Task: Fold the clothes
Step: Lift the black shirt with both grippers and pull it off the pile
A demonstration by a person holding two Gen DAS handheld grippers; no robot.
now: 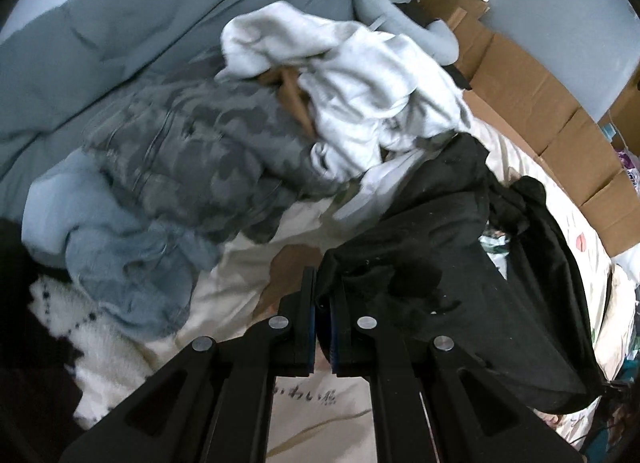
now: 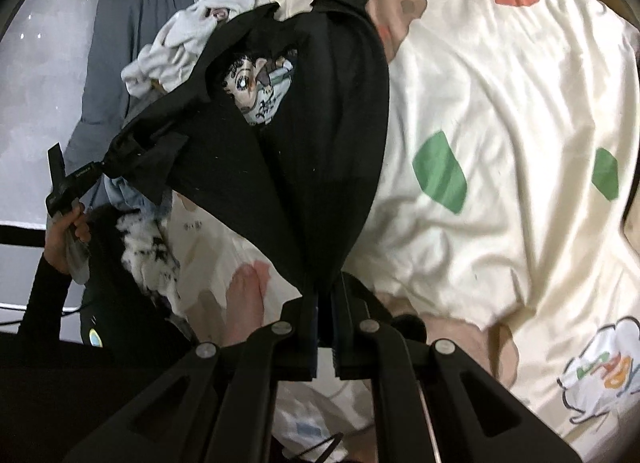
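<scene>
A black garment (image 2: 304, 151) is pinched by both closed grippers, left gripper (image 1: 325, 295) and right gripper (image 2: 326, 299), stretched above the bed (image 2: 500, 103); the left hand (image 2: 64, 231) is seen at the frame's left.

matt black cloth garment (image 2: 320, 135); smooth cream cotton-like bedsheet (image 2: 500, 103)

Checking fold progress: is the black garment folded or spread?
Neither: the black garment hangs bunched between left gripper and right gripper.

Left wrist view looking forward and down along its jaws, close over the clothes pile (image 1: 224, 151) on the bed, right wrist view likewise close, facing the cream duvet (image 2: 500, 111), both views sharing the black garment (image 1: 436, 247) (image 2: 304, 151) and the white hoodie (image 1: 360, 95).
</scene>
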